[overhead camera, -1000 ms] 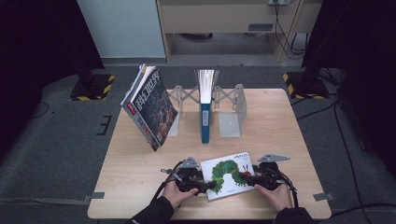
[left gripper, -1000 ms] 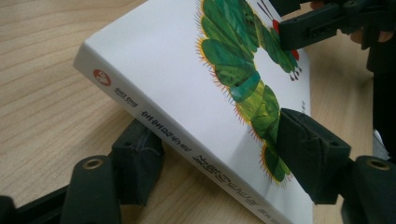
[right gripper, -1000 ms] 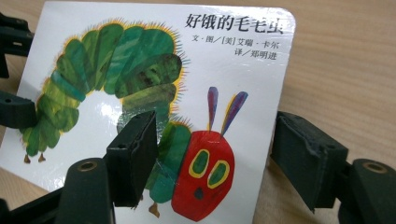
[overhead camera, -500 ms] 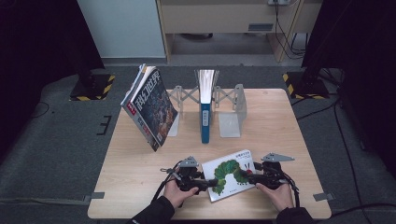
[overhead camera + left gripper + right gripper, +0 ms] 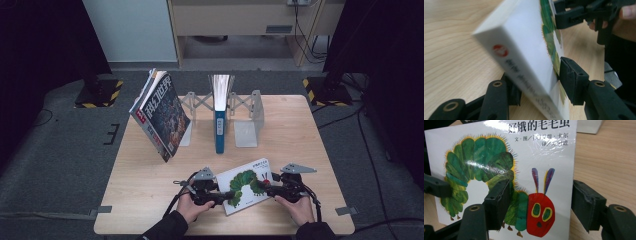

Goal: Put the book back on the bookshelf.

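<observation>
Left gripper [image 5: 223,198] closing just now on the spine end of the caterpillar picture book [image 5: 246,184], one jaw under the back cover and one at the front, apparently to tip it up off the table [image 5: 145,200]. Book lying near the front edge, between both tools, well apart from the bookend rack [image 5: 247,120]. Right gripper [image 5: 267,189] straddling the opposite edge, jaws half spread, probably steadying; contact unclear.

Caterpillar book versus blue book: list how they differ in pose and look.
The caterpillar book is tilted up off the table between the left gripper and right gripper; the blue book stands upright in the rack. One shows a white cover, the other a blue spine.
</observation>
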Tool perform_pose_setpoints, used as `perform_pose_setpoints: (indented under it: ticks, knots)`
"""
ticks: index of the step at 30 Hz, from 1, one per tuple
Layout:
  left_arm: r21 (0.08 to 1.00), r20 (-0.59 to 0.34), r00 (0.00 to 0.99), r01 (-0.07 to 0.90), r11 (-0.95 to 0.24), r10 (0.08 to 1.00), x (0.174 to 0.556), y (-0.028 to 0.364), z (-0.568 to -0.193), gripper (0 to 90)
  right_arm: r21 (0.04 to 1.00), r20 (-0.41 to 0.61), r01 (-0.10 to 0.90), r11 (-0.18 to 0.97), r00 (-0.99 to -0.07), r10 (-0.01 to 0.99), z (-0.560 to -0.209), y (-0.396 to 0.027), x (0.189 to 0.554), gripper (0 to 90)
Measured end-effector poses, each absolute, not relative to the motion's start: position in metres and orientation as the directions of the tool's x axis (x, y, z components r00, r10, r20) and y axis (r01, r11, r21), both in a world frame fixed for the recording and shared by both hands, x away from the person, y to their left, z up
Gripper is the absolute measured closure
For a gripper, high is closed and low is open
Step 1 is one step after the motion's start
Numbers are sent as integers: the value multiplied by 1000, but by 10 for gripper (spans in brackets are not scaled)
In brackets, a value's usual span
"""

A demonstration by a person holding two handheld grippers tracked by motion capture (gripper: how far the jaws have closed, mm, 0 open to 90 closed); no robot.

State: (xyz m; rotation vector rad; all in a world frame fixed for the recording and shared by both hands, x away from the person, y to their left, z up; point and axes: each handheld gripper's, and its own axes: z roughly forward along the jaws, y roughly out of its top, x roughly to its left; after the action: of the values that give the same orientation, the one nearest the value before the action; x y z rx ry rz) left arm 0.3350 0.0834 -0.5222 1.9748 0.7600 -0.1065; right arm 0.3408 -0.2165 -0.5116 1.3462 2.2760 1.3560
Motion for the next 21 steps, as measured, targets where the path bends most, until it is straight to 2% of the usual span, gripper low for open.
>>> perform_pose_setpoints:
  ticks: [3,7,13,15,21]
  knots:
    - [764,-388,798,558,-324,462,334,82,-523,530,774,276,605,185,-586,762,-512,-215,341,351]
    - [763,-416,792,571,-302,447,334,85,-518,620,780,280,599,181,-592,756,-511,-216,340,349]
    - [770,-408,799,561,-304,441,331,86,-510,720,790,292,594,151,-582,759,-506,-222,339,332]
    - [780,-381,808,542,-313,450,330,86,-508,730,791,280,592,156,-576,768,-506,-226,340,330]
    - [792,-381,805,538,-290,455,327,86,-503,739,791,232,588,169,-544,806,-505,-235,341,279]
